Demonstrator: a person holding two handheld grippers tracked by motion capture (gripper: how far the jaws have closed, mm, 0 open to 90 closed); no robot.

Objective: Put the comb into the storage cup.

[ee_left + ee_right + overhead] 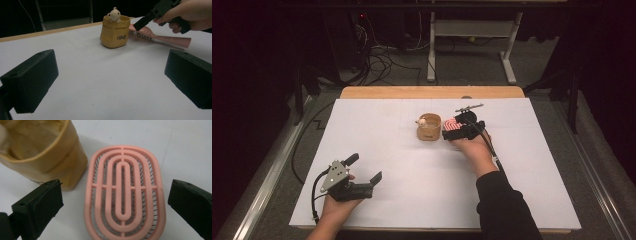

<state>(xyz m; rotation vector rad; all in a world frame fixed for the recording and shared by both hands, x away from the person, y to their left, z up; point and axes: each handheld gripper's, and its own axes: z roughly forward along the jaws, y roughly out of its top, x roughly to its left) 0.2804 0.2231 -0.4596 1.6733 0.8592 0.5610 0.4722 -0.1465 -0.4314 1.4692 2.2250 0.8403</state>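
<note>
Pink hairbrush is lying bristles-down just beside the yellow pot, handle pointing away from it. Right gripper is hovering over the brush head, jaws spread wide, gripping nothing. Left gripper is resting well away from the pot, jaws released.

Counts, high view: 1 white table filling the frame centre. 1 yellow pouch-shaped pot, upper centre, w/ 1 small bear figure at its rim. 1 pink hairbrush just right of the pot. 1 thin metal tool above the brush, kind unclear. 2 handheld grippers: left gripper lower left, right gripper upper centre-right. 2 hands, 1 per gripper.
</note>
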